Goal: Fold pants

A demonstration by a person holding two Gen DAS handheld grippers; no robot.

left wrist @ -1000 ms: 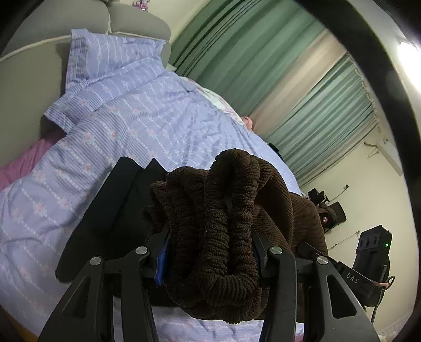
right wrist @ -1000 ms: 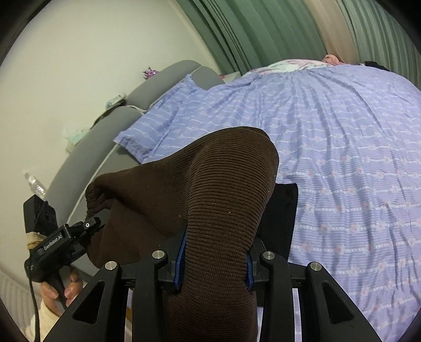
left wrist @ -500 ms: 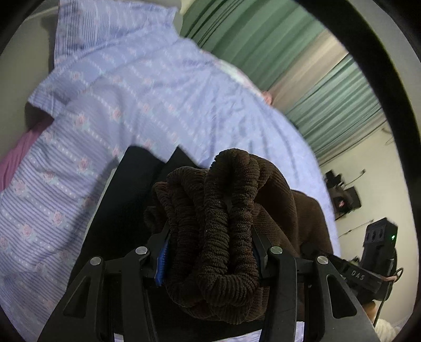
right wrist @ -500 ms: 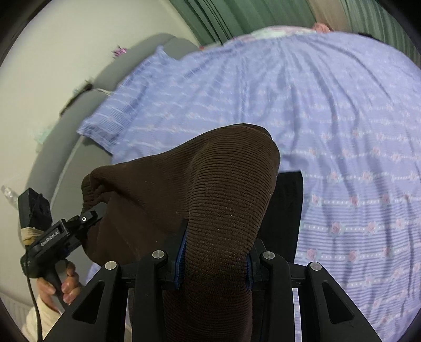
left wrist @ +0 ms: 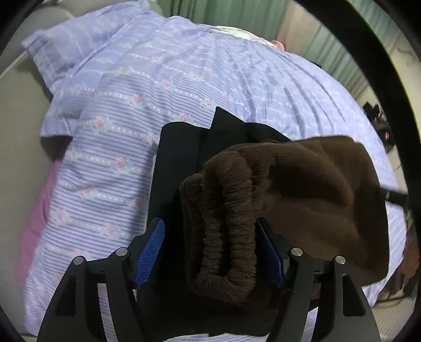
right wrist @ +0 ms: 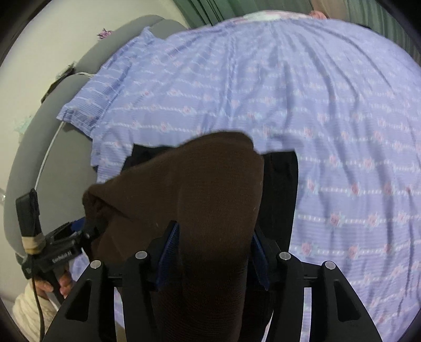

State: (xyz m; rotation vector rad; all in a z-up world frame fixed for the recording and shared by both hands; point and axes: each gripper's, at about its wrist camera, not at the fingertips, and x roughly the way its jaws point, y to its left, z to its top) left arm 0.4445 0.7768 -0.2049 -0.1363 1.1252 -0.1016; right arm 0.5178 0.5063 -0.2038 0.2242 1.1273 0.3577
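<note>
Brown corduroy pants (left wrist: 302, 194) hang folded between my two grippers above a black garment (left wrist: 179, 168) lying on the bed. My left gripper (left wrist: 210, 250) has opened: its left blue pad (left wrist: 150, 250) stands clear of the bunched elastic waistband (left wrist: 223, 231), which still rests against the right pad. My right gripper (right wrist: 213, 252) is shut on the pants' fabric (right wrist: 200, 189). The left gripper also shows in the right wrist view (right wrist: 79, 234), at the pants' left end.
The bed carries a lilac striped floral cover (right wrist: 329, 105) with a matching pillow (left wrist: 86, 44). A grey padded headboard (right wrist: 52, 147) runs along the left. Green curtains (left wrist: 236, 13) hang behind the bed. A pink sheet (left wrist: 39, 210) shows at the bed's left edge.
Both grippers have moved forward and down over the black garment with the brown pants. The left gripper's jaws have opened around the waistband; the right stays shut.
</note>
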